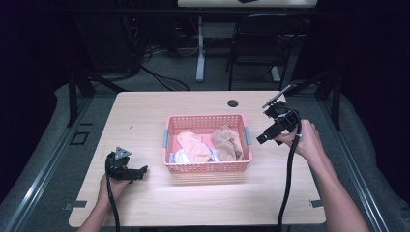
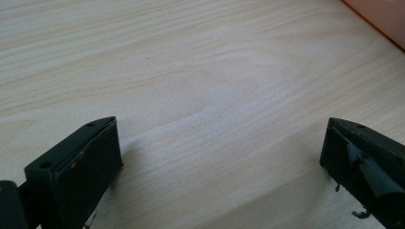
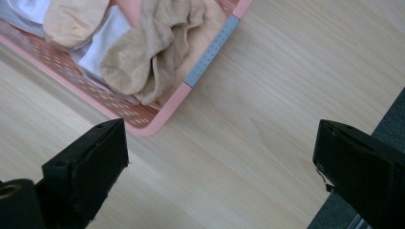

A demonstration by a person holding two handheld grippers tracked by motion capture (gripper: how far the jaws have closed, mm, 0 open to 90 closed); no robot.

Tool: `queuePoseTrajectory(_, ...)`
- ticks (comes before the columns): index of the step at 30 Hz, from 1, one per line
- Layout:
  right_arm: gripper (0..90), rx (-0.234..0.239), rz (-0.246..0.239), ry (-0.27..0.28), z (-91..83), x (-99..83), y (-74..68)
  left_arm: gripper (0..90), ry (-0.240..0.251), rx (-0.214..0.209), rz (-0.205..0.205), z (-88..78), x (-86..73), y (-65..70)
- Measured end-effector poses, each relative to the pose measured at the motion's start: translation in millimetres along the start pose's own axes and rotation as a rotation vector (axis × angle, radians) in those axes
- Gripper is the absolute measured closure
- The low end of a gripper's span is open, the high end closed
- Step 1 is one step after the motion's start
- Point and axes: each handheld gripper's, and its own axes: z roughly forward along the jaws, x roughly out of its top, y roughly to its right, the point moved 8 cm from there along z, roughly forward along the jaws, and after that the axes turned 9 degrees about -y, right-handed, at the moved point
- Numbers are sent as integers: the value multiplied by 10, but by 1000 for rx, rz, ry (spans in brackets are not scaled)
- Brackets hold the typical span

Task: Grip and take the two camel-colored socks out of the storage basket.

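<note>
So the big picture: light wood table point(image 1: 145, 121) with a pink basket point(image 1: 208, 166) sitting about in the middle; inside it there's a little pile of socks, a tan sock point(image 1: 228, 142) on the right side, a peach sock point(image 1: 193, 145) more to the left, and some white fabric point(image 1: 181, 157) tucked under at the front; nothing has been lifted out yet as far as I can tell.

The right gripper point(image 1: 263, 137) is raised off the table just beside the basket's right wall, angled down toward it; in the right gripper view its jaws stand wide apart with nothing between them, and the tan sock point(image 3: 143, 52) sits up ahead, just past the basket's corner point(image 3: 153, 125). The left gripper point(image 1: 140, 171) is low over the table to the left of the basket, also spread wide and holding nothing; its own view looks at bare wood point(image 2: 200, 86), with a sliver of the basket point(image 2: 382, 19) in the top corner.

My read is the step in hand is the right one going for the tan sock. To do it well I'd say: bring the jaws over the rim rather than clipping it; come down on the bunched, raised part of the sock so there's actual fabric to pinch; keep clear of the white stuff underneath so only one comes up; close fully before lifting, since soft knit slips; the left can steady the basket if it wants to slide.
</note>
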Motion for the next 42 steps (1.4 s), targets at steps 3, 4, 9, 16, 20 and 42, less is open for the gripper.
queuePoseTrajectory(3, 40, -1, -6, 5, 3, 41, -26, 0, 0, -1, -1, 0, 0, 1)
queuePoseTrajectory(4, 40, -1, -16, 16, 5, 91, -56, 0, 0, 0, -1, 0, 0, 1)
queuePoseTrajectory(9, 29, 13, -24, 53, 28, 204, -143, 0, 1, 0, 0, 1, 1, 0)
queuePoseTrajectory(16, 16, 37, -56, 77, 113, 348, -283, 0, -1, -1, -2, 0, -1, 2)
queuePoseTrajectory(20, 15, 57, -66, 98, 164, 437, -377, 0, 1, 0, 0, 1, 1, 0)
queuePoseTrajectory(42, 179, 166, -77, 47, 793, 425, -636, 0, 1, -2, 0, 2, 3, 1)
